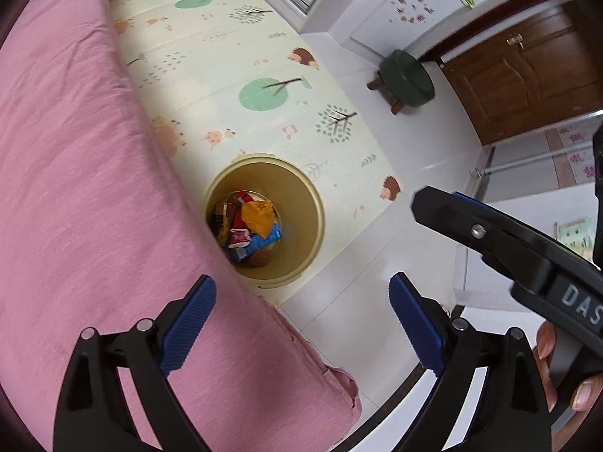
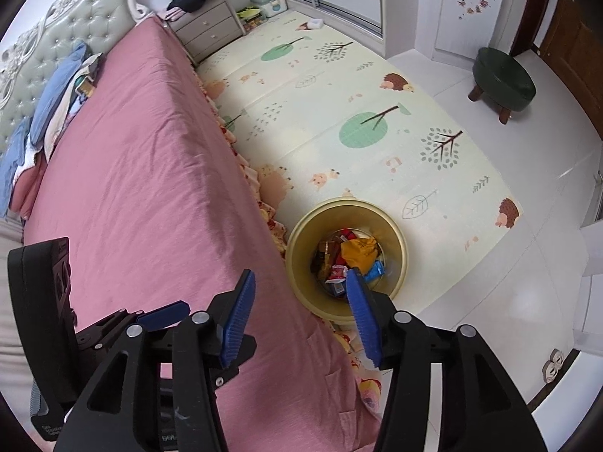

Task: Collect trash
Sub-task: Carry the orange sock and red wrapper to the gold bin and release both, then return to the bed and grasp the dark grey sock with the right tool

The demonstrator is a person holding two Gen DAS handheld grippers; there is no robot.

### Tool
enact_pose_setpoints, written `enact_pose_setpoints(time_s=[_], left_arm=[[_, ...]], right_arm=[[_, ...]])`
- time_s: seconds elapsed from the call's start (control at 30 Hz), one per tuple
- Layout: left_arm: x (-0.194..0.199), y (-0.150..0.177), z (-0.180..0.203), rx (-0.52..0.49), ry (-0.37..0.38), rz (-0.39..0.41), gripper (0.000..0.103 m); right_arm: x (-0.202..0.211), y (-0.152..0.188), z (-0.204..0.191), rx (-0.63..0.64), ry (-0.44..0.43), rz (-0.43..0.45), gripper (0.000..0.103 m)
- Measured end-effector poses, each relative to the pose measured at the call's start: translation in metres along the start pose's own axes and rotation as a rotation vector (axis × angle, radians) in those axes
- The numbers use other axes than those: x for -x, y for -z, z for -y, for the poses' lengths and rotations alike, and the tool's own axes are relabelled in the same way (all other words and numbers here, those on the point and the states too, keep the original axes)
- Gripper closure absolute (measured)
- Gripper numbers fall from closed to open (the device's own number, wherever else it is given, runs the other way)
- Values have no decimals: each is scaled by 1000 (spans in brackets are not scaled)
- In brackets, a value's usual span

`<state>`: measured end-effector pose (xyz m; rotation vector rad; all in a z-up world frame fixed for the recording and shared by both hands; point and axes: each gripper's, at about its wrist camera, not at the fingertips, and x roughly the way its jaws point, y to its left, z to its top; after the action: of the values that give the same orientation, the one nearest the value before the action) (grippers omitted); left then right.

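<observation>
So the yellow waste bin [image 1: 264, 222] is sitting lower centre on the play mat [image 1: 233, 75], right against the pink bed [image 1: 75, 188]; crumpled wrappers [image 1: 248, 226] are piling up inside, and I'm guessing they're light, crinkly and a bit slippery, so pinching a bunched fold seems best; left gripper [image 1: 301, 324] is hanging over it spread wide and empty, right gripper [image 2: 301, 320] partly spread, nothing in it either; glossy white tile [image 1: 377, 263] beyond, green stool [image 1: 407, 79] upper right by a wooden door [image 1: 527, 75].

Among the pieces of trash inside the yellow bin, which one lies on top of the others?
The crumpled orange wrapper in the yellow bin. It lies uncovered over the red and blue packets, which are partly hidden beneath it.
</observation>
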<state>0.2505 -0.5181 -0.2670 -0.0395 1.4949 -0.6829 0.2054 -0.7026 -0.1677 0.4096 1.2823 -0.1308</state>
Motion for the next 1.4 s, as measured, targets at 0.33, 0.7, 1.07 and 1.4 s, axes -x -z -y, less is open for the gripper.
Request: enact_pose_setpoints(time_s=[0.33,0.7,1.07,1.4], left_arm=[[56,56,-88,159,-49,80,10],[122,146,-221,429,-99,186,10],[180,241,-330,664,-171,320,9],[227,297,-427,790,-227,397,9]], right_arm=[[-10,30,-95,140,-55,-43,52],[-42,86,-233,349,-120,-113,46],[-68,147,-350,507,-175,-141,46],[-99,189,-466,627,-218,-176,46]])
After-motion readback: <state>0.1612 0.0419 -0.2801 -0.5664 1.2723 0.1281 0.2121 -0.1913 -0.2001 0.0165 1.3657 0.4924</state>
